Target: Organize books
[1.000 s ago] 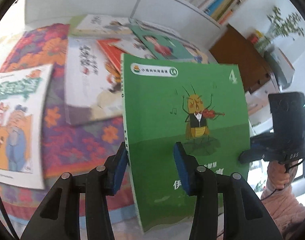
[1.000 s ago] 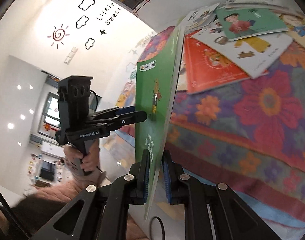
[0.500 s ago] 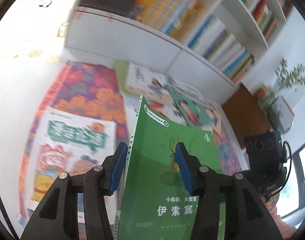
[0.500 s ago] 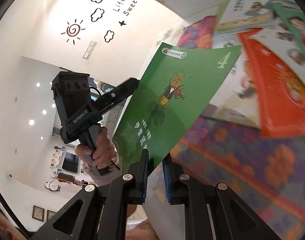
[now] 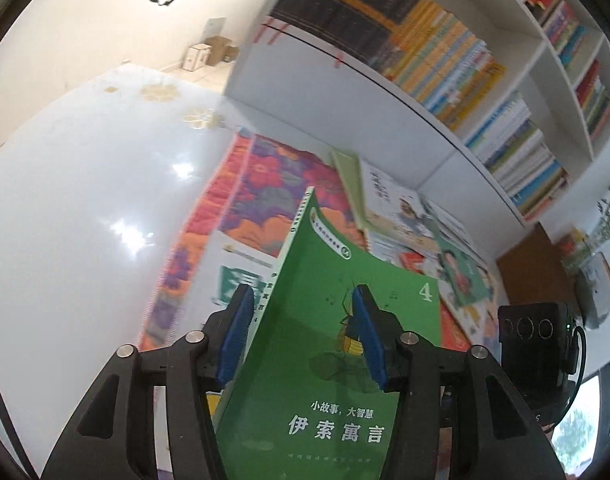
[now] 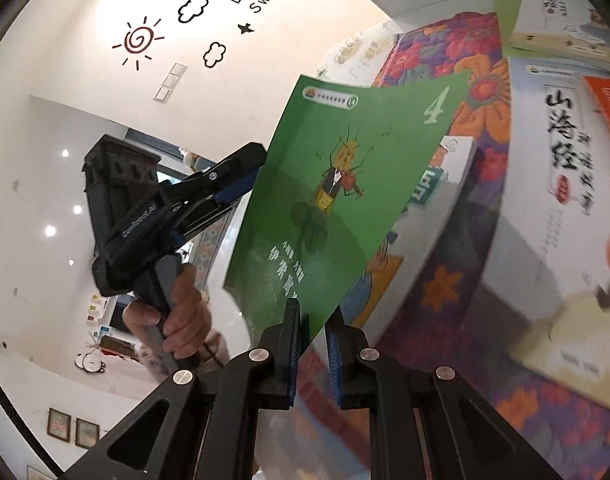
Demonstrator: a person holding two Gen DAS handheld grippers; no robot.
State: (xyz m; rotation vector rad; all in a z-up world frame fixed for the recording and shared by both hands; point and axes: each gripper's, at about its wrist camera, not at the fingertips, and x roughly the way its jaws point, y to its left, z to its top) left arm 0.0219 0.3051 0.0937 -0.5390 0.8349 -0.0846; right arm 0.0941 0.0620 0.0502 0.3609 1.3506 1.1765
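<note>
A thin green book [image 5: 337,360] with a violin-playing insect and a "4" on its cover hangs tilted above the floral tablecloth [image 5: 273,184]. My right gripper [image 6: 313,336] is shut on the green book [image 6: 345,184] at its lower corner. My left gripper [image 5: 301,332] straddles the spine edge. Its jaws are opening, and the blue pads stand apart from the cover without pressing it. In the right wrist view the left gripper [image 6: 249,172] reaches the book from the left, held by a hand [image 6: 185,312]. The right gripper's camera block [image 5: 533,332] shows past the book's right edge.
Several picture books lie on the cloth: a white one with black characters [image 6: 561,184], an orange one [image 6: 609,104] and one with a green title [image 5: 241,280] below the held book. A full white bookshelf [image 5: 445,72] stands behind the table, a brown cabinet [image 5: 533,268] to its right.
Both grippers carried the green book leftward over the table. It turned from edge-on to cover-facing in the right wrist view. The left jaws spread wider around the spine.
</note>
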